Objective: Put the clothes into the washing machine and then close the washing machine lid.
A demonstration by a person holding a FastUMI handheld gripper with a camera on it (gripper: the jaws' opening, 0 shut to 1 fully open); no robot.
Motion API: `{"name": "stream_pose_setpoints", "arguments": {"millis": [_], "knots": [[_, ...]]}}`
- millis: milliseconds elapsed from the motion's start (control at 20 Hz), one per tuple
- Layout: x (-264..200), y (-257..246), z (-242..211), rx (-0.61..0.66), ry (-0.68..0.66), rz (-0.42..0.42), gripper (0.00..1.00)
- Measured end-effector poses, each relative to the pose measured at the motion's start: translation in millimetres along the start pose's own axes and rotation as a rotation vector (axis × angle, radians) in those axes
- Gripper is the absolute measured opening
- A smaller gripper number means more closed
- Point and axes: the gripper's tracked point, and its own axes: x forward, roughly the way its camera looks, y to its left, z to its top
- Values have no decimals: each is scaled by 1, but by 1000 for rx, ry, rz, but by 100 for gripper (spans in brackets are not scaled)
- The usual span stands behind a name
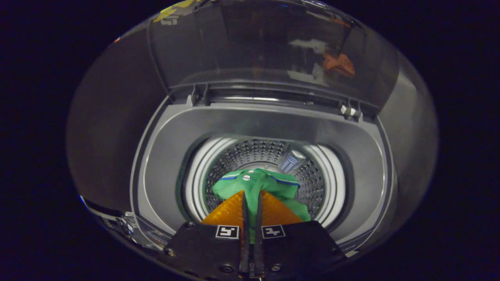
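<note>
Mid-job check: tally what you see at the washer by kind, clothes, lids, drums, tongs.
Green garment, pinched between the fingers of the tongs and hanging over the drum: 1
Washing machine lid, raised open: 1
Perforated drum: 1
Tongs, fingers nearly together on the garment: 1
Total: 4

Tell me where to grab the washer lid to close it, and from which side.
The lid stands raised on its rear hinges, beyond the drum. Take its free top edge, coming from the front and above, then pull forward and down. The gripper is nearly closed, with the green shirt in the drum between its fingers.
</note>
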Motion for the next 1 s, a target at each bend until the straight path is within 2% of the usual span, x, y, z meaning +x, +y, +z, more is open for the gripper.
{"name": "stream_pose_setpoints", "arguments": {"millis": [200,500,650,850,1000], "knots": [[12,1,-20,94,58,-8,9],[16,0,-38,136,90,4,17],[10,-3,-34,128,53,-22,34],[2,-3,-33,122,22,-34,67],[-2,-8,-35,128,2,-46,67]]}}
